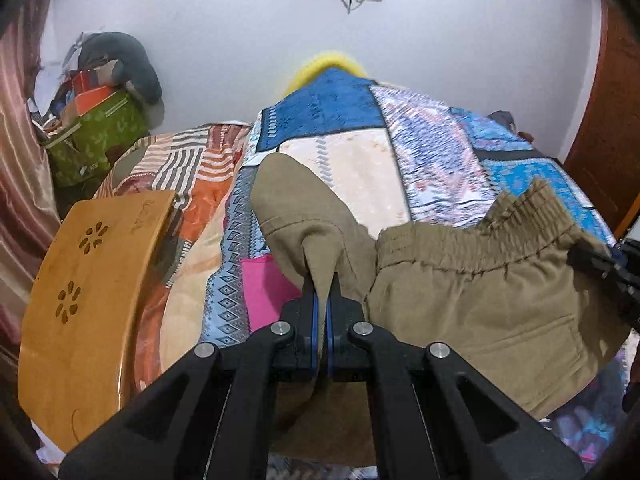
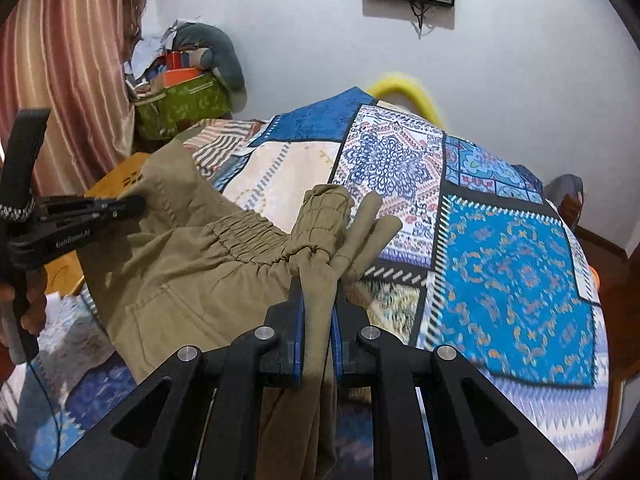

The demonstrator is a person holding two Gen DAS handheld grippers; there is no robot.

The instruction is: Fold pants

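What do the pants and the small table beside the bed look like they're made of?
Pants: khaki woven cloth, probably cotton twill; matte, soft folds, gathered elastic waistband. Small table: looks like varnished wood or bamboo; glossy amber top with grain and flower-shaped cutouts.

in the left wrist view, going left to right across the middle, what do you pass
curtain → wooden lap desk → striped orange blanket → left tool shut on the khaki pants → right tool at the waistband's far end → wooden door
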